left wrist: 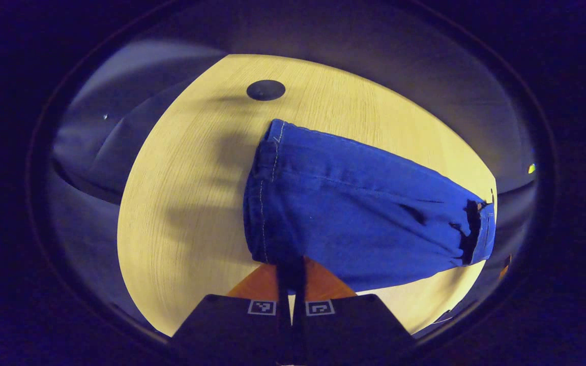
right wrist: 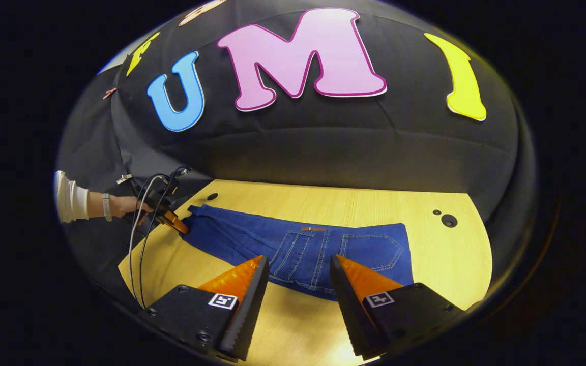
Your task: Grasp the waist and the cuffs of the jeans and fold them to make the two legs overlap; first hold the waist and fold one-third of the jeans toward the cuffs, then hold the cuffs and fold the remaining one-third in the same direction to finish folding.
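Blue jeans [right wrist: 298, 244] lie flat on the wooden table [right wrist: 450, 264], back pockets up, cuffs at the left, waist at the right. My right gripper [right wrist: 298, 284] hovers open just in front of the seat area, nothing between its fingers. In the left gripper view the folded legs [left wrist: 354, 213] stretch away to the right, cuff hem closest to me. My left gripper [left wrist: 291, 277] is shut on the near corner of the cuffs. The right gripper view shows that left gripper [right wrist: 176, 222] at the cuff end, held by a hand [right wrist: 120, 206] in a white sleeve.
A dark round hole [left wrist: 266, 90] is set in the table [left wrist: 181, 203] beyond the cuffs. Another hole [right wrist: 448, 220] sits at the far right past the waist. Cables [right wrist: 138, 254] hang from the left gripper over the table's left edge. Black cloth walls surround the table.
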The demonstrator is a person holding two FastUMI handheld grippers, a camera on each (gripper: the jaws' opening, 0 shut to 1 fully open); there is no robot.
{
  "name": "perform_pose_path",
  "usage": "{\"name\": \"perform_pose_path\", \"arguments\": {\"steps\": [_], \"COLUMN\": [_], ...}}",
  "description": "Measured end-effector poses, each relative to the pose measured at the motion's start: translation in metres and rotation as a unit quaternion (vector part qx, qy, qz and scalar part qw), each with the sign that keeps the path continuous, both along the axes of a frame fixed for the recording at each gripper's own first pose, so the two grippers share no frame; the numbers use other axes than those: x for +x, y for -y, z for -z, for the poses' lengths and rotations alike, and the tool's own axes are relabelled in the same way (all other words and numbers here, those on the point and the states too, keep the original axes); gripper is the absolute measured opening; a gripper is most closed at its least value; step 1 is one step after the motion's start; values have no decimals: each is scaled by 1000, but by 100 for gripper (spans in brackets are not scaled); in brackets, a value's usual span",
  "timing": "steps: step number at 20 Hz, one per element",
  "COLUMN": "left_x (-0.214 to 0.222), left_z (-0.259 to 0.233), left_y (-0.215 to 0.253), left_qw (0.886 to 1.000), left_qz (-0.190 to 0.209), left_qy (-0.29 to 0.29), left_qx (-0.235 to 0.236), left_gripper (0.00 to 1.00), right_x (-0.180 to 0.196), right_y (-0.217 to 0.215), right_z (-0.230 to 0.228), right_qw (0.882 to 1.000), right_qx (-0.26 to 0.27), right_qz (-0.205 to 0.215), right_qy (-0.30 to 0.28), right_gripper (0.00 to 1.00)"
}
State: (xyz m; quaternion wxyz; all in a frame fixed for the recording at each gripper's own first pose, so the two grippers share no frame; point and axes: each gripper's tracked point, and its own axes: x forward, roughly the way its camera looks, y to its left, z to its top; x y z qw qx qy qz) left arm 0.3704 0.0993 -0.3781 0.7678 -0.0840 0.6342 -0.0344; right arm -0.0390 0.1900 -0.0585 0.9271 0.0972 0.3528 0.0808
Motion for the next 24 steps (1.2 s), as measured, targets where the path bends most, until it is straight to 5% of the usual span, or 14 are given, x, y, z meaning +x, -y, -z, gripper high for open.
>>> {"name": "perform_pose_path", "arguments": {"steps": [5, 11, 15, 19, 22, 24], "left_x": [19, 12, -12, -27, -42, -65], "left_z": [-95, -209, -241, -189, -93, -49], "left_y": [64, 210, 356, 455, 487, 498], "left_qw": [990, 956, 930, 927, 947, 952], "left_qz": [49, 132, 168, 217, 247, 269], "left_qy": [102, 176, 175, 140, 84, 52], "left_qx": [-80, -197, -277, -273, -186, -139], "left_gripper": [6, 6, 6, 6, 6, 7], "right_x": [-2, -11, -25, -48, -69, -83], "right_y": [16, 34, 61, 101, 128, 140], "right_z": [-9, -23, -27, -32, -30, -34], "right_qw": [1000, 999, 998, 995, 992, 990], "right_qx": [2, 3, 4, -3, -9, -12], "right_qz": [18, 33, 59, 96, 124, 138], "right_qy": [8, 23, 26, 23, 18, 20], "right_gripper": [76, 76, 75, 76, 75, 76]}}
